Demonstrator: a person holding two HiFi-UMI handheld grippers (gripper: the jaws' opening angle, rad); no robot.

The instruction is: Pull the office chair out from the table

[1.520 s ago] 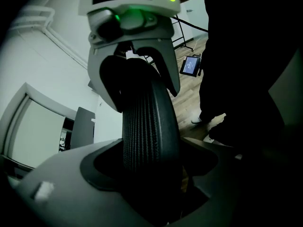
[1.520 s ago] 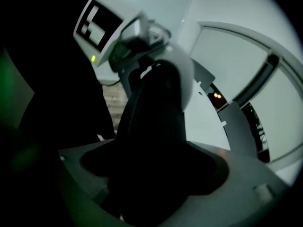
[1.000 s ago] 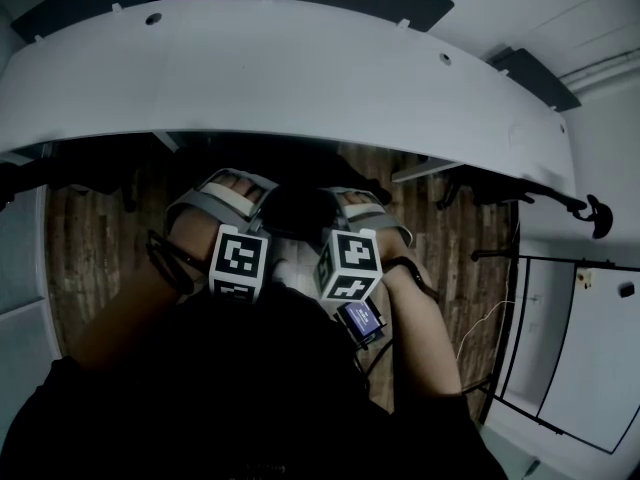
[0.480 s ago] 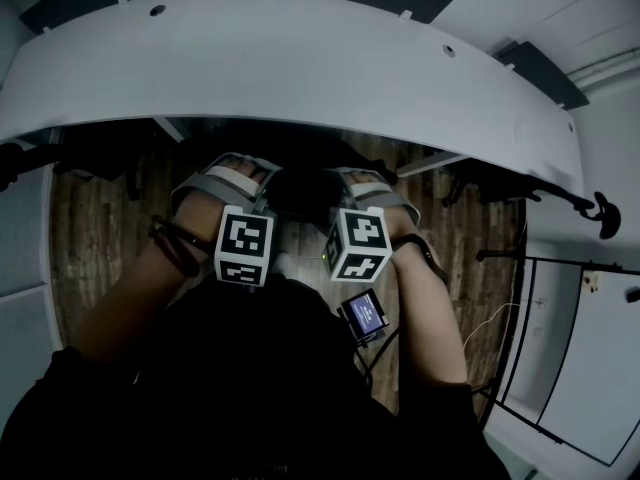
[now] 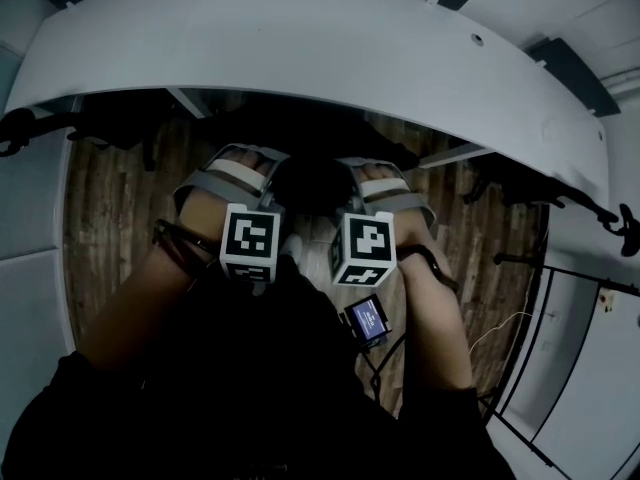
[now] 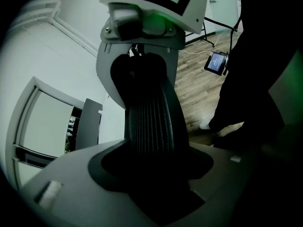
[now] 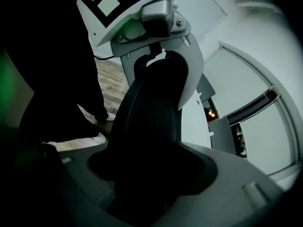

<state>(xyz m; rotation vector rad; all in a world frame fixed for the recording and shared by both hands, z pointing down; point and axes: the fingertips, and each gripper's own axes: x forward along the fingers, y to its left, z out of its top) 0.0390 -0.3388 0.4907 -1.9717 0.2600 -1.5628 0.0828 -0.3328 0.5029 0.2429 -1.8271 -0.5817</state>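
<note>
The black office chair (image 5: pixel 312 183) stands below the curved white table (image 5: pixel 300 58), its backrest top between my two hands. My left gripper (image 5: pixel 245 168) clasps the backrest's left end, and my right gripper (image 5: pixel 372 176) clasps its right end. In the left gripper view the ribbed black backrest edge (image 6: pixel 151 122) fills my left gripper (image 6: pixel 154 183), whose jaws are closing on it. The right gripper (image 6: pixel 142 22) sits at its far end. In the right gripper view the backrest (image 7: pixel 147 117) sits gripped in my right gripper (image 7: pixel 151 183), with the left gripper (image 7: pixel 151 18) beyond.
Wooden plank floor (image 5: pixel 110 198) shows under the table's edge. A small lit screen (image 5: pixel 366 320) hangs at the person's waist. Black stands (image 5: pixel 560 198) and white panels (image 5: pixel 590 388) are at the right. The person's legs and shoe (image 6: pixel 204 125) are close behind the chair.
Both grippers and the chair's backrest have drawn back from the table toward the person. A wider strip of floor shows under the table's edge.
</note>
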